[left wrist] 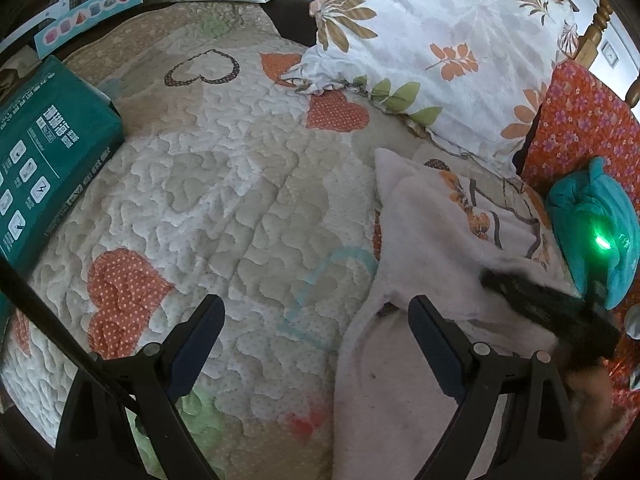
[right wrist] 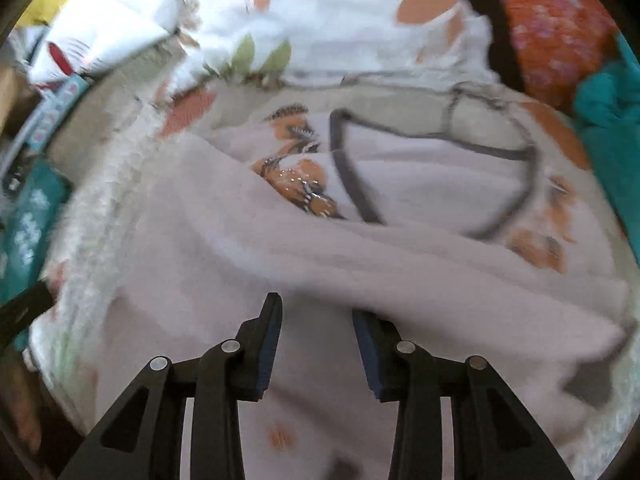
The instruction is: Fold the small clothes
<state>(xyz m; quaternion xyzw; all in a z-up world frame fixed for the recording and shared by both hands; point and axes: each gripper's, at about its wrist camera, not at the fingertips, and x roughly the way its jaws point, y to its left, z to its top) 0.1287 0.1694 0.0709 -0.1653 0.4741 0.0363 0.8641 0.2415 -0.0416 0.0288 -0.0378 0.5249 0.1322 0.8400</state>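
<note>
The shirt, pale pink with orange pictures, lies bunched on the quilt. The right gripper sits over it, jaws partly open, holding nothing. The left gripper is wide open and empty at the shirt's edge. A pillow lies behind, a green box well apart.

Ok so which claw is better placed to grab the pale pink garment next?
Probably the right claw: it is open directly over the pale pink garment, fingers at a fold. The left claw is open too, but mostly over bare quilt, only its right finger above the cloth.
</note>
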